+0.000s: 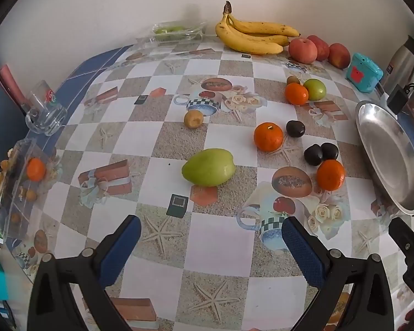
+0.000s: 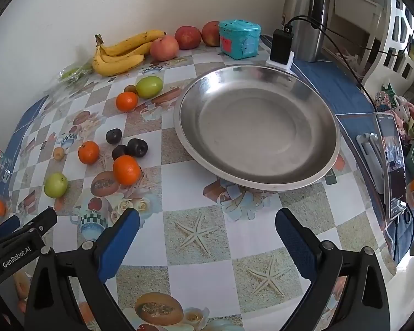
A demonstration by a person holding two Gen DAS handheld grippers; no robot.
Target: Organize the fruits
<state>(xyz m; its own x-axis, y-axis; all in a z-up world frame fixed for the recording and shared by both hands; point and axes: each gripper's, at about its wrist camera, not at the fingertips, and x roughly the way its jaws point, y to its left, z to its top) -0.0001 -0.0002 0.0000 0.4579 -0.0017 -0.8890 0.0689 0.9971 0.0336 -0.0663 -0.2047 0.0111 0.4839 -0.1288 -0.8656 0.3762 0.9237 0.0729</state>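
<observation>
Loose fruit lies on the patterned tablecloth. A large green fruit [image 1: 208, 167] sits ahead of my open, empty left gripper [image 1: 211, 237]. Three tangerines [image 1: 268, 136], three dark plums [image 1: 313, 154], a small green fruit [image 1: 314, 89] and a small brown fruit [image 1: 193, 119] lie scattered. Bananas [image 1: 251, 35] and red apples [image 1: 302, 50] rest by the wall. An empty steel dish [image 2: 258, 127] sits just ahead of my open, empty right gripper [image 2: 207, 231], with the fruit [image 2: 126, 170] to its left.
A glass mug [image 1: 42, 107] and a clear plastic box holding a tangerine [image 1: 36, 168] stand at the left edge. A teal box [image 2: 239, 39], a charger [image 2: 282, 47], a steel thermos [image 2: 306, 13] and a phone on a stand [image 2: 392, 162] stand at the right.
</observation>
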